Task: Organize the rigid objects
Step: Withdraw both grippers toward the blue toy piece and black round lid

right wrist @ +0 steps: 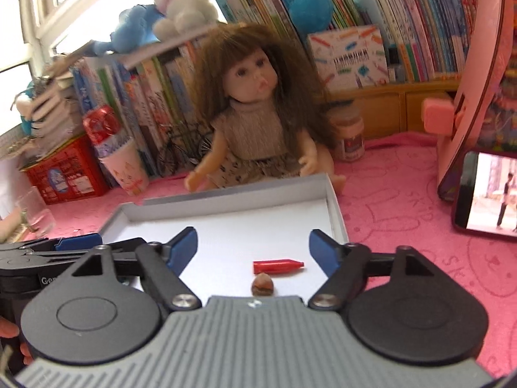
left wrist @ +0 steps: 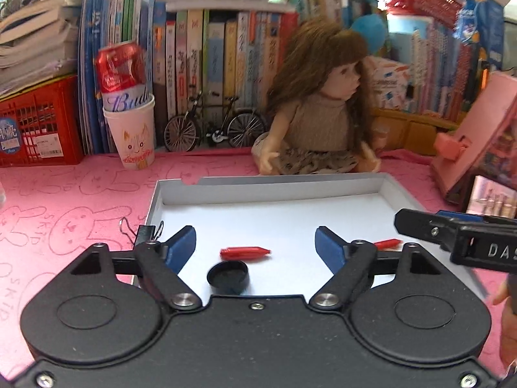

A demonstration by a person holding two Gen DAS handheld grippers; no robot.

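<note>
Your left gripper (left wrist: pixel 255 245) hangs over the white tray (left wrist: pixel 271 182), fingers spread and holding nothing; your right gripper (right wrist: pixel 253 249) is likewise released above it. On the tray floor lie a red crayon (left wrist: pixel 244 252), a black cap (left wrist: pixel 228 276) just beside it, and a small brown nut (right wrist: pixel 262 286). A binder clip (left wrist: pixel 142 231) sits at the tray's left edge.

Tray (left wrist: pixel 181 186) at frame centre — cap (left wrist: pixel 228 277) lower centre inside, crayon (left wrist: pixel 244 252) just behind it. Doll (left wrist: pixel 315 119) behind tray; cup (left wrist: pixel 134 135) upper left, books (left wrist: pixel 206 64) behind.
</note>
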